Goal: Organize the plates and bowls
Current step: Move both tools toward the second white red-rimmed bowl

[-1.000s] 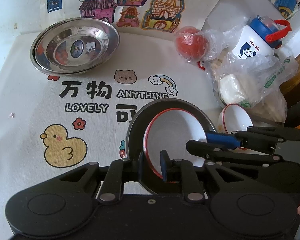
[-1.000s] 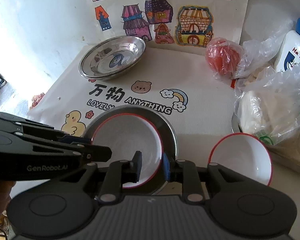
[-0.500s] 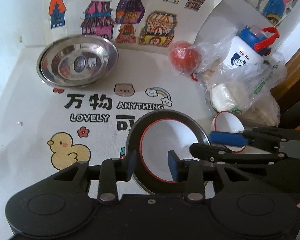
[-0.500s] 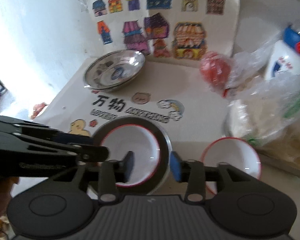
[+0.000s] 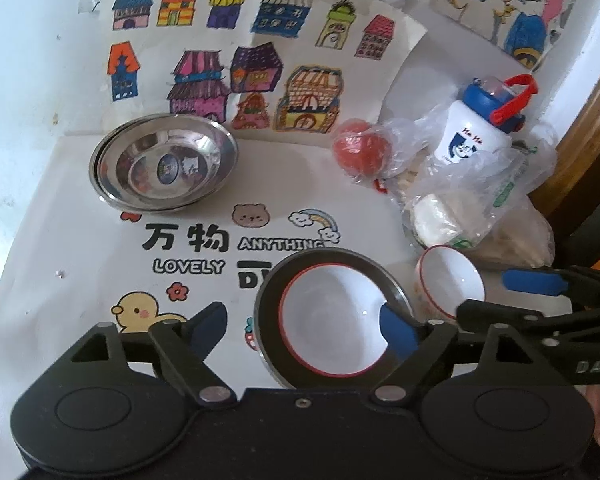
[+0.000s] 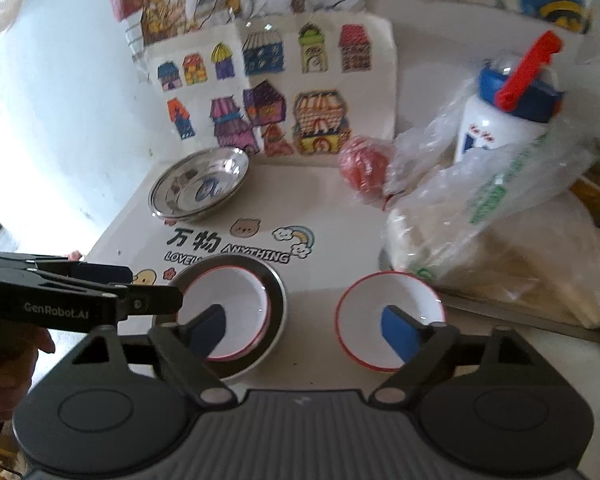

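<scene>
Above the nested bowl (image 5: 332, 328), both grippers' fingers (image 5: 396, 328) just spread wide, empty.

bowl (image 5: 332, 328) in dish (image 5: 269, 312) (second bowl (image 5: 452, 284) right)

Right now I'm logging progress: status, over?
Left gripper, right gripper just opened, empty. Red-rimmed white bowl nested in steel plate. Second red-rimmed bowl unobstructed.

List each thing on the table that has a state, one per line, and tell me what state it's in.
Left gripper: open, jaws just widened, holding nothing.
Right gripper: open, jaws just widened, holding nothing.
Red-rimmed white bowl: upright, nested in dark-rimmed metal plate.
Second red-rimmed white bowl: upright, empty, alone on the table.
Stacked steel dishes: upright, empty.
Blue-capped white bottle: standing, cap closed.
Red ball: wrapped in clear plastic.
</scene>
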Demonstrator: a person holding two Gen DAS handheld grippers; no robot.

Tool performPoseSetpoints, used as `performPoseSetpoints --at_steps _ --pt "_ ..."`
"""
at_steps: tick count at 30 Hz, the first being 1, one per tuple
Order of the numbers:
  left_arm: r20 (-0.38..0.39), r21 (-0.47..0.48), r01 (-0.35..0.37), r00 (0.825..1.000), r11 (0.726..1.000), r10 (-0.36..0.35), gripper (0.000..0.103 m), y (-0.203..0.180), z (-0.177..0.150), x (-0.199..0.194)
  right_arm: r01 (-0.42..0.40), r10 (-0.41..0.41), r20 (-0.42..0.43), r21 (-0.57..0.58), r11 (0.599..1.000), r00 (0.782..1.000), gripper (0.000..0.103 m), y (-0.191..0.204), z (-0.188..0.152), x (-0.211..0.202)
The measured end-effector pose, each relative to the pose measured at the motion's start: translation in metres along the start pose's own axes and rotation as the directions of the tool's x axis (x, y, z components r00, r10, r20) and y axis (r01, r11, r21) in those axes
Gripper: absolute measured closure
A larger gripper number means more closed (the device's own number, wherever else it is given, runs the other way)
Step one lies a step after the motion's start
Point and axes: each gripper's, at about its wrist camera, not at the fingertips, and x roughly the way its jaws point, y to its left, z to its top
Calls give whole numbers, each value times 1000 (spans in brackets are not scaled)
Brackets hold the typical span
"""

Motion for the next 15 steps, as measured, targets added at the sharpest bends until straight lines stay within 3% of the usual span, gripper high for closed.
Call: performPoseSetpoints --at_steps 4,15 --pt "36 11 12 999 1000 -12 4 -6 -3 -6 15 -16 31 35 999 999 3 -12 -7 -17" --pt "107 71 50 993 996 -58 1 -35 -22 -11 80 -87 68 100 992 994 0 -40 -34 -47"
